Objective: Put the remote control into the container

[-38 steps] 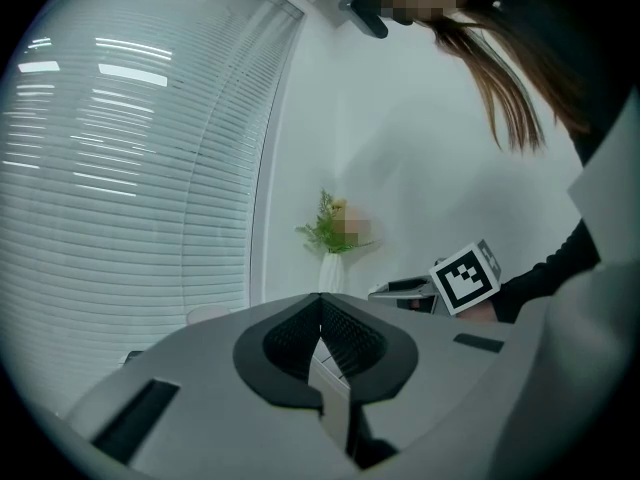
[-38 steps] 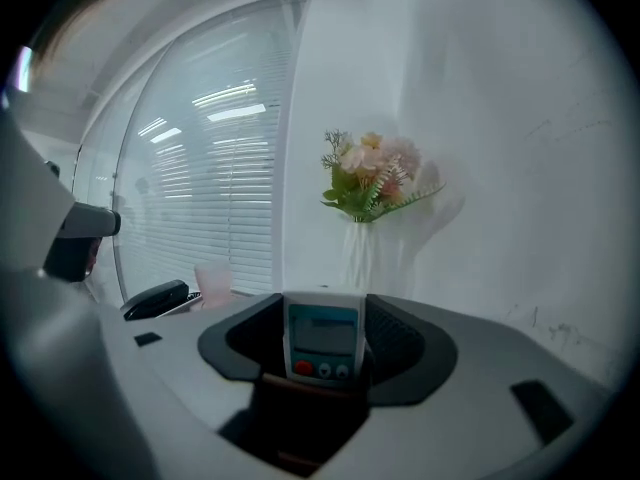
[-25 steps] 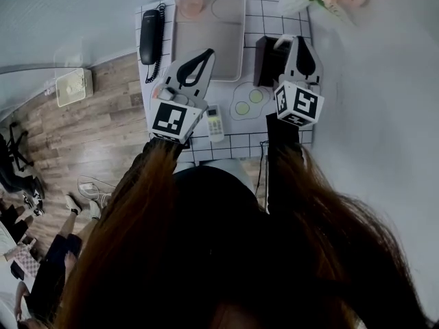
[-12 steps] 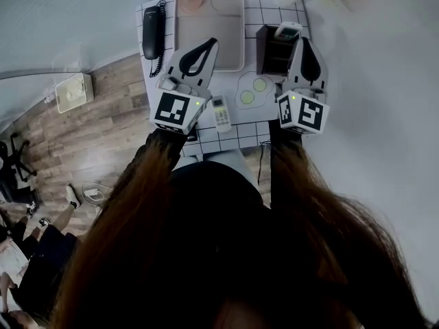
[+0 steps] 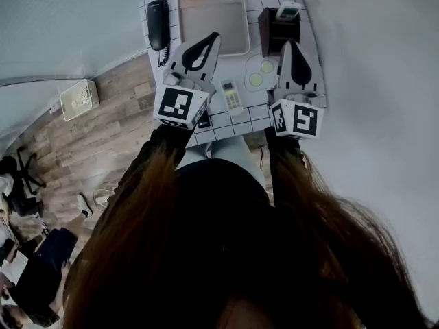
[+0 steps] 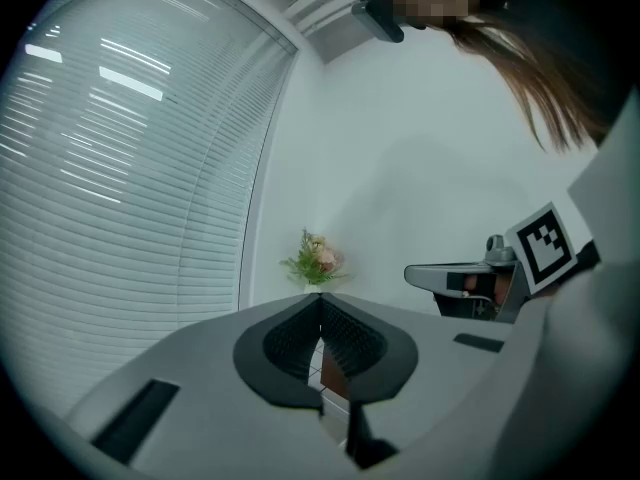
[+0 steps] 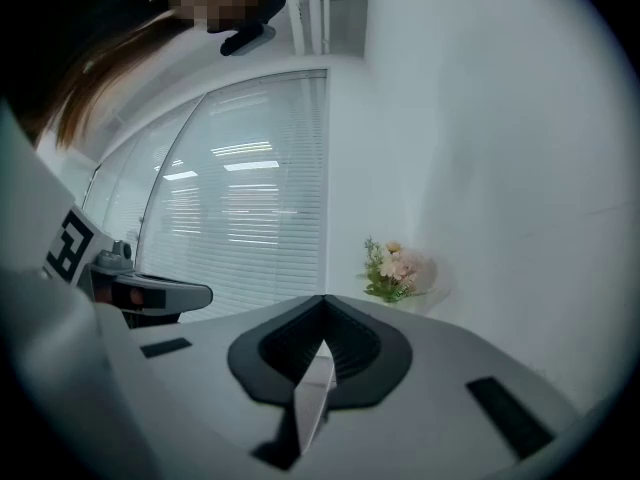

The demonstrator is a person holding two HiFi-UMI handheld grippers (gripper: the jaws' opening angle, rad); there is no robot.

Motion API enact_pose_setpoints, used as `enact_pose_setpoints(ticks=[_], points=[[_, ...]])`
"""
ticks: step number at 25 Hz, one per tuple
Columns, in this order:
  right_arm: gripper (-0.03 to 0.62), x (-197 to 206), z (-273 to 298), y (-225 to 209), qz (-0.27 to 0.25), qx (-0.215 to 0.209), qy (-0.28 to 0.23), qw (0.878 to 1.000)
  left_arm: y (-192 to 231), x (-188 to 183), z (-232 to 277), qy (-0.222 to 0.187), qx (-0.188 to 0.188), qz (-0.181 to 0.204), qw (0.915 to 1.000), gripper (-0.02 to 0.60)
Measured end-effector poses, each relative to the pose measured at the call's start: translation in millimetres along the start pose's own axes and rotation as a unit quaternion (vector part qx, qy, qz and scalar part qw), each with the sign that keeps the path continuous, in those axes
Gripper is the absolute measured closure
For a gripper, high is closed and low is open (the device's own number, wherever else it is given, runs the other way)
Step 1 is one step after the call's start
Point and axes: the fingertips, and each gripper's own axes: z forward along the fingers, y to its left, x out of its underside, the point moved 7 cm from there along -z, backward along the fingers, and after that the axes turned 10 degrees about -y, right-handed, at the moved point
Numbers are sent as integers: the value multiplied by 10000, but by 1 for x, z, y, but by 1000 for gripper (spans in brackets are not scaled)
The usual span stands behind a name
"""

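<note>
Left gripper [image 5: 211, 40]: jaws pressed together, nothing between them. Right gripper [image 5: 289, 45]: same, jaws together and empty. Both are held level above the white grid-patterned tablecloth [image 5: 257, 115]. Each carries a cube of black-and-white square markers [image 5: 180, 106]. Small white remote control [image 5: 232, 96] lies flat on bare cloth between the grippers, near the table's front edge, untouched; its button print is too small to read. Dark box container [image 5: 269, 33] stands just beyond the right gripper, with a second light remote [image 5: 288, 10] sticking out of it. Grey rectangular tray [image 5: 212, 19] and black corded telephone [image 5: 158, 22] fill the far left
</note>
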Motion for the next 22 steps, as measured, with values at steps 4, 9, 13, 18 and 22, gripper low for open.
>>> enact_pose_setpoints(ticks=[4,9,13,18,22], points=[[577,-6,-23,20,9,44,8,10000,-5,-6,-20,-24,86,-29,10000,574],[577,-16,-43,38,36,174,-4,9998,-8,-13,-43,-37,191,-70,9998,574],[577,-22,-57,53,164,270,-53,9995,-12,-14,-59,-30,286,-94,9995,574],[577,-27,-67,63,111,301,-78,9995,-14,-15,-68,-18,293,-5,9996,574],[577,-27,-71,67,57,248,-66,9997,-15,-15,-71,-85,270,-40,9996,572]])
